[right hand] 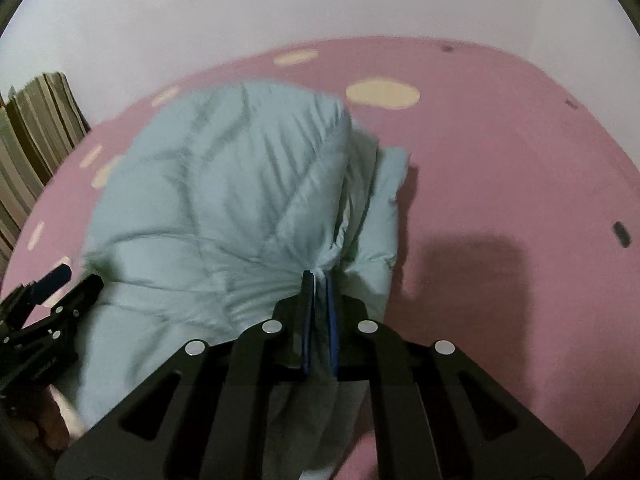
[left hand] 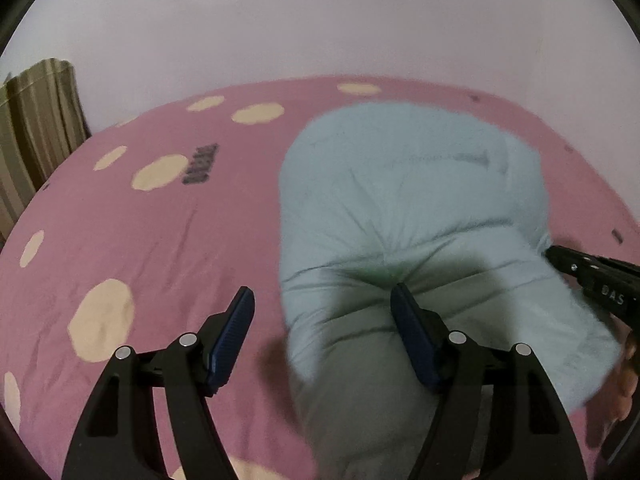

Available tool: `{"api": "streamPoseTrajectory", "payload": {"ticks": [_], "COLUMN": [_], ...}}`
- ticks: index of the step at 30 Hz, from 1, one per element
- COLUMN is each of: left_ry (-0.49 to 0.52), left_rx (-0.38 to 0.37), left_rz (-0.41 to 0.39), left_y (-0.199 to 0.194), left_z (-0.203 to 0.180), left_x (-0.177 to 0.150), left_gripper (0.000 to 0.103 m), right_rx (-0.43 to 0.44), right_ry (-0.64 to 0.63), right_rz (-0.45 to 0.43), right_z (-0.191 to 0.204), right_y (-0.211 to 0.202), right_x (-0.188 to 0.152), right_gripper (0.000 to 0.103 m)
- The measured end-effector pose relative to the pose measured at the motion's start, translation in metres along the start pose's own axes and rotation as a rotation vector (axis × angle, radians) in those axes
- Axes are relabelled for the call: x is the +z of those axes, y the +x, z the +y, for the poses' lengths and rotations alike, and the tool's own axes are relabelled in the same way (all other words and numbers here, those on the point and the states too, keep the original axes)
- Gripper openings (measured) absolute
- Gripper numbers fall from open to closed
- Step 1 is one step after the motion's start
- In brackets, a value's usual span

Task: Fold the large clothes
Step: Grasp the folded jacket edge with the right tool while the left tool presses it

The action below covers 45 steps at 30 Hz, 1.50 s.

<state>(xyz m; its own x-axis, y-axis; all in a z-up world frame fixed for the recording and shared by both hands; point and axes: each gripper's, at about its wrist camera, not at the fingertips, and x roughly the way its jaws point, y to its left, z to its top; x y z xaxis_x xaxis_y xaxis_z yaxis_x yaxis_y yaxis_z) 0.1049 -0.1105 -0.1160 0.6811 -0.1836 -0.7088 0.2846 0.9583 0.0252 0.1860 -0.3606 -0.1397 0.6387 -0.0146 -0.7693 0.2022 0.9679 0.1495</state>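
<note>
A pale blue padded jacket [left hand: 408, 208] lies bunched on a pink bed sheet [left hand: 140, 240] with cream dots. My left gripper [left hand: 322, 292] is open; its right finger presses into the jacket's near fold and its left finger is over the sheet. My right gripper [right hand: 319, 276] is shut on a gathered edge of the jacket [right hand: 224, 184], which it lifts slightly. The right gripper also shows at the right edge of the left wrist view [left hand: 592, 276]. The left gripper shows at the left edge of the right wrist view [right hand: 60, 292].
The pink sheet [right hand: 500, 160] spreads wide around the jacket. A striped curtain [left hand: 36, 128] hangs at the far left, also in the right wrist view [right hand: 32, 140]. A plain pale wall [left hand: 320, 20] stands behind the bed.
</note>
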Motion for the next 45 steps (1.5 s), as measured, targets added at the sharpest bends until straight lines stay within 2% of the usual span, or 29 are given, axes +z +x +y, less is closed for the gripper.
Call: {"api": "streamPoseTrajectory", "payload": {"ticks": [3,6,9,13,17,20,23,25,26,27,29,33,36,39,45], "left_ry": [-0.016,-0.018,-0.006,0.017,0.009,0.02,0.028,0.011,0.009,0.01,0.017,0.032,0.068,0.075,0.069], "left_rx": [-0.004,-0.011,-0.009,-0.018,-0.035,-0.028,-0.032,-0.036,-0.029,-0.027,-0.008,0.003,0.03,0.039,0.035], "left_rz": [-0.033,-0.025,0.019,0.067,0.091,0.079,0.064,0.003,-0.024,-0.04,-0.052,-0.016,0.026,0.085,0.135], "left_y": [-0.019,-0.02,-0.006,0.014,0.031,0.024,0.003,-0.015,-0.021,-0.022,-0.016,0.012,0.036,0.057,0.086], "left_z": [0.005,0.004,-0.002,-0.008,-0.008,-0.009,-0.006,0.0,0.002,0.003,0.003,-0.005,-0.014,-0.017,-0.018], "left_x": [-0.002,-0.006,-0.015,-0.023,-0.031,-0.028,-0.014,0.0,0.013,0.024,0.045,0.075,0.08,0.073,0.057], "left_gripper": [0.07,0.07,0.07,0.07,0.071,0.069,0.066,0.066,0.066,0.066,0.066,0.066,0.066,0.067,0.069], "right_rx": [0.022,0.05,0.055,0.04,0.038,0.027,0.04,0.05,0.049,0.047,0.036,0.029,0.014,-0.016,-0.023], "right_ry": [-0.028,-0.065,-0.089,-0.083,-0.067,-0.081,-0.066,-0.059,-0.058,-0.058,-0.053,-0.046,-0.069,-0.088,-0.082], "right_rz": [-0.049,-0.049,-0.001,0.094,0.086,0.083,0.068,0.016,-0.025,-0.049,-0.092,-0.118,-0.084,-0.023,0.041], "right_z": [0.009,0.02,0.026,0.023,0.02,0.024,0.024,0.024,0.026,0.027,0.029,0.033,0.037,0.038,0.029], "right_y": [-0.031,-0.045,-0.033,0.002,0.018,0.015,-0.002,-0.02,-0.031,-0.035,-0.039,-0.024,-0.002,0.025,0.064], "right_x": [-0.001,-0.011,-0.021,-0.035,-0.042,-0.042,-0.031,-0.019,-0.007,0.002,0.025,0.067,0.075,0.069,0.051], "right_gripper": [0.007,0.007,0.008,0.008,0.007,0.007,0.008,0.01,0.016,0.02,0.022,0.022,0.022,0.022,0.023]}}
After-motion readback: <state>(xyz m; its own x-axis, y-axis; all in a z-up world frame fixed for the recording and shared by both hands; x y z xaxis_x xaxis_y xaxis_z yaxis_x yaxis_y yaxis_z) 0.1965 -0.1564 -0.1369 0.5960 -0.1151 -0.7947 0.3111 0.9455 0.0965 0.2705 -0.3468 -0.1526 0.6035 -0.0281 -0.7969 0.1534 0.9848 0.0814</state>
